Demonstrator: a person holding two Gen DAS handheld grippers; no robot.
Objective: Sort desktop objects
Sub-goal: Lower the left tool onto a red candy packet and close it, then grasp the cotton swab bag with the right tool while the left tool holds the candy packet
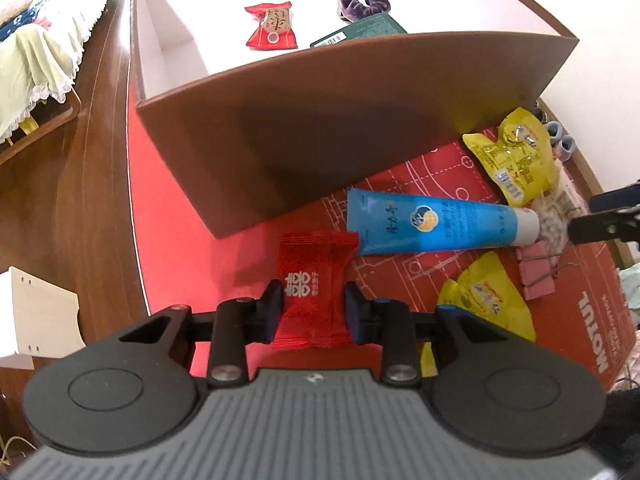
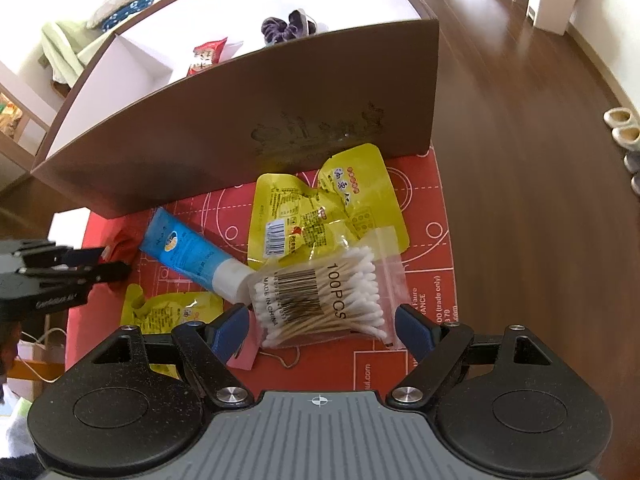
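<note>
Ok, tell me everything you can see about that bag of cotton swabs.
The bag of cotton swabs is a clear zip-top plastic pouch printed with a barcode, "100PCS" and "MADE IN CHINA". Inside, wooden-stemmed swabs with white tips lie bundled. It lies flat on the red mat, overlapping a yellow snack packet and touching the blue tube by its white cap. The right tool stands open around it.

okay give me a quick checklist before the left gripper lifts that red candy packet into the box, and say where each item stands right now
1. left gripper closed on the red candy packet: ok, both pads press its sides.
2. Packet clear of the blue tube: cannot tell, their corners look very close.
3. Free floor inside the brown box: ok, white floor shows beside the red snack.
4. right gripper out of the path: ok, open around the cotton swab bag.
5. Box wall to clear: not ok yet, packet sits below the rim.
</note>
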